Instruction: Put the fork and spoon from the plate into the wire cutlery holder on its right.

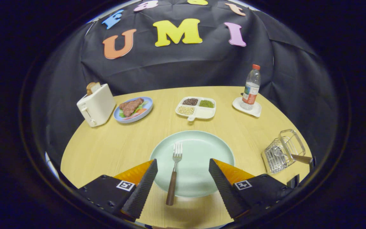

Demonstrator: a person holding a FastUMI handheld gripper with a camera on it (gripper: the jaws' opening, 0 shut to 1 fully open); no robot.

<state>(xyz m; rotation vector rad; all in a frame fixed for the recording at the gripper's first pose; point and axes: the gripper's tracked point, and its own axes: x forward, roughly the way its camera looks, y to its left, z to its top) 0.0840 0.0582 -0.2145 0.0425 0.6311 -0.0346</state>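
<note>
A pale green plate [202,149] lies on the wooden table just ahead of my fingers. On it rests a fork [174,173] with a brown handle, tines pointing away, its handle end hanging over the plate's near rim. My gripper [183,167] is open above the plate's near edge, and the fork lies between the two fingers, closer to the left one. To the right of the plate stands the wire cutlery holder [281,151]. A brown-handled utensil [299,158] sticks out of the holder; its head is hidden among the wires.
At the back of the table stand a white toaster [96,105] with bread, a blue plate of food [133,109], a divided tray of beans [196,107] and a water bottle [251,88] on a white coaster. The table's edge curves close behind the holder.
</note>
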